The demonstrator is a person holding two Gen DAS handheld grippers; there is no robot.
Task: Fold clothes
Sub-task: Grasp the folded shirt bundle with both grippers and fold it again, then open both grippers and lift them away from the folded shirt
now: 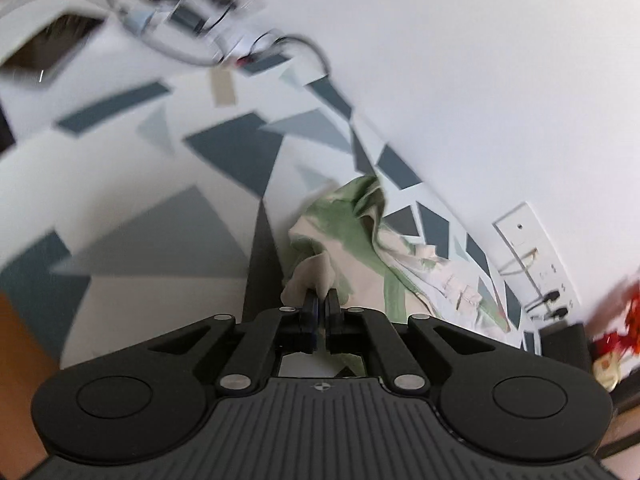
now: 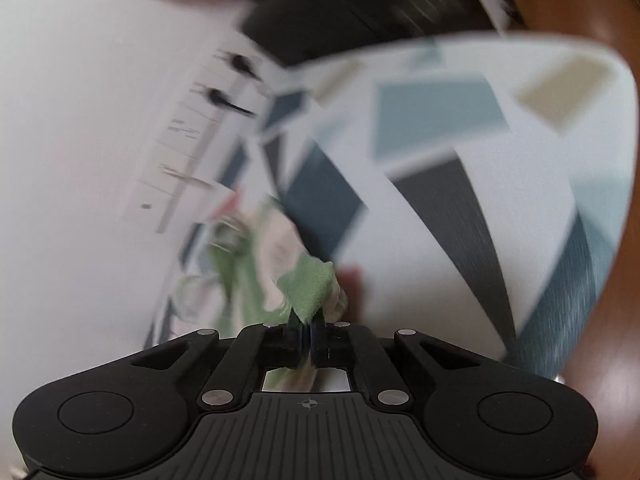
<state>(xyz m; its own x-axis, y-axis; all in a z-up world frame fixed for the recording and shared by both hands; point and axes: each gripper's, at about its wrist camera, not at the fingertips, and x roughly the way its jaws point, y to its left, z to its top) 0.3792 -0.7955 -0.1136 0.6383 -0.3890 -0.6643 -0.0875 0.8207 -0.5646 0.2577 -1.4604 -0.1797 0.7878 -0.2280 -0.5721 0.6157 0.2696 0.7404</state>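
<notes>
The garment (image 1: 352,236) is a crumpled piece of green and cream cloth, lifted and bunched over a table covering (image 1: 132,208) printed with white, grey and dark blue-grey angular shapes. In the left wrist view it rises from the fingertips toward the far right, with pale folds trailing down on the right side, near the wall (image 1: 460,60).

The left gripper (image 1: 321,300) has its fingers pressed together on a cream fold of the garment — the cloth bulges out just beyond the tips. The right gripper (image 2: 306,320) is likewise closed, pinching a green corner of the garment (image 2: 308,284), which sticks up between its fingers; the rest of the cloth streams away to the left of that view, heavily blurred.

Both views are smeared by motion. At the far left of the left wrist view lie a tangle of cables (image 1: 180,12) and a dark flat panel (image 1: 52,52) on the covering. On the white wall at the right sits a socket plate (image 1: 536,256) with black plugs in it; the same plugs (image 2: 228,84) show in the right wrist view. Something red and orange (image 1: 624,320) is at the right edge, too blurred to tell. Brown wood (image 2: 592,12) shows beyond the covering's edge.
</notes>
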